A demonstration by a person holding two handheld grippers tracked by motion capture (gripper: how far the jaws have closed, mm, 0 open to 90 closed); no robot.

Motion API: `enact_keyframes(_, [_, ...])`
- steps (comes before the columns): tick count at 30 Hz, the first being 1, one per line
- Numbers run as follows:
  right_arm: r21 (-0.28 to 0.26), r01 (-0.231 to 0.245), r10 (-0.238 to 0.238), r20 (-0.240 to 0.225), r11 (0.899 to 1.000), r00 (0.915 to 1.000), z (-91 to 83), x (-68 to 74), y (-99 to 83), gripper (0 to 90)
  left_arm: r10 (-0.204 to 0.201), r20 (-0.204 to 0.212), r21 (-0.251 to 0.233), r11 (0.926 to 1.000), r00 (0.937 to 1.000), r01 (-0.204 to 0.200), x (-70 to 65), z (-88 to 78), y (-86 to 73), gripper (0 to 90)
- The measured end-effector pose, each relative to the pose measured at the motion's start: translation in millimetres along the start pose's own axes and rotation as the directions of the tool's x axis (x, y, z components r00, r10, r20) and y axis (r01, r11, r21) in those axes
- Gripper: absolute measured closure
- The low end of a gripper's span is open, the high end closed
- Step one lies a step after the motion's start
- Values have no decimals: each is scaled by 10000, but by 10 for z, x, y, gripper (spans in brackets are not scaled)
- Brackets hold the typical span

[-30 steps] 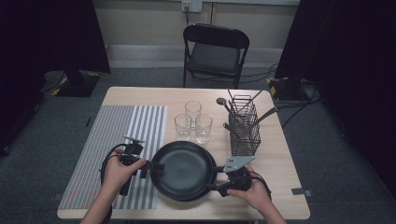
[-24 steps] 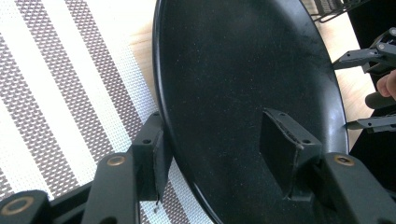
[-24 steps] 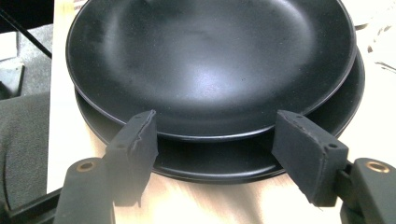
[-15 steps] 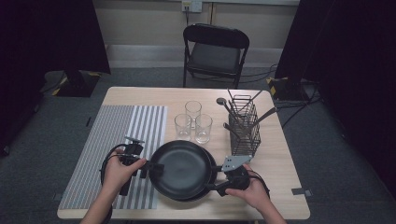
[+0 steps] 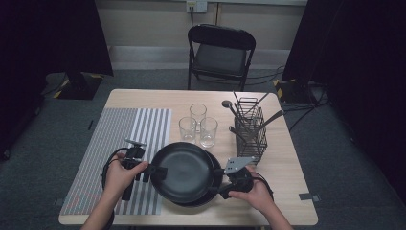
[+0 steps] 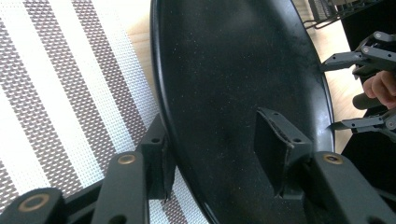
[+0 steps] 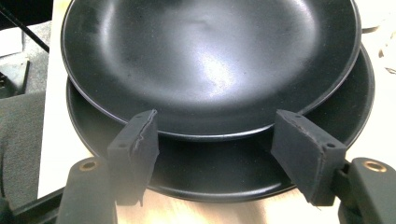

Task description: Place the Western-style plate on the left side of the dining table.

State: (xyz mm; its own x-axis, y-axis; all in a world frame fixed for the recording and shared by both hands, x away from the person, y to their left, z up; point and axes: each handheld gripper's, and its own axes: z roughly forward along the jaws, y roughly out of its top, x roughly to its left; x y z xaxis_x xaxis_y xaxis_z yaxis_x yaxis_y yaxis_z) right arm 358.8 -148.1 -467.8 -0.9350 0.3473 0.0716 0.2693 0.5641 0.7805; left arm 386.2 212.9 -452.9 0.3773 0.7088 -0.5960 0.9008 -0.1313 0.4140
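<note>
On the table (image 5: 282, 182), both grippers straddle stacked black plates (image 5: 184, 172); wire rack (image 5: 250, 129) holds utensils (image 5: 229, 106).

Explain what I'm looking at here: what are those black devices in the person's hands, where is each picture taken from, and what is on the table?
No robot here: a person holds a hand-held two-jaw clamp in each hand, the left gripper and the right gripper. The high view looks down from above the person's side of the wooden table. The other two pictures come from cameras riding on each gripper, looking along its black jaws.

On the table lie a striped placemat, three drinking glasses, a wire utensil caddy and two stacked black plates. The left gripper's jaws straddle the rim of the top plate and have just been closing; whether they press yet I cannot tell. The right gripper's open jaws stand at the bottom plate.
</note>
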Motion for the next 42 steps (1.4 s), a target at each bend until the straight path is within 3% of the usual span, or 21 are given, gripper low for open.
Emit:
enact_keyframes(8, [63, 34, -34, 19, 10000, 10000, 25, -8, 21, 315, -296, 104, -137, 9995, 9995, 297, 3, -12, 4, 526])
enact_keyframes(16, [141, 2, -2, 3, 9999, 10000, 47, -9, 43, 329, -329, 40, -123, 9994, 9995, 330, 26, -28, 8, 546])
enact_keyframes(17, [115, 16, -16, -4, 9999, 10000, 47, -8, 44, 336, -576, 212, -130, 9982, 9981, 579, 21, -22, 2, 546])
enact_keyframes(26, [109, -182, 182, -37, 9998, 9998, 49, -14, 26, 353, -281, 51, -48, 9996, 9996, 281, 28, -61, 16, 616])
enact_keyframes(29, [9, -268, 268, -34, 9996, 9996, 55, -20, 10, 354, -539, 169, 14, 9985, 9984, 539, 12, -45, 10, 634])
enact_keyframes(30, [-5, -243, 243, -38, 9997, 9997, 57, -19, 9, 355, -320, 103, 62, 9995, 9994, 320, 32, -51, 14, 645])
enact_keyframes(42, [-20, -266, 266, -46, 9996, 9996, 63, -31, -33, 364, -502, 212, 87, 9987, 9985, 500, -67, -87, 49, 675])
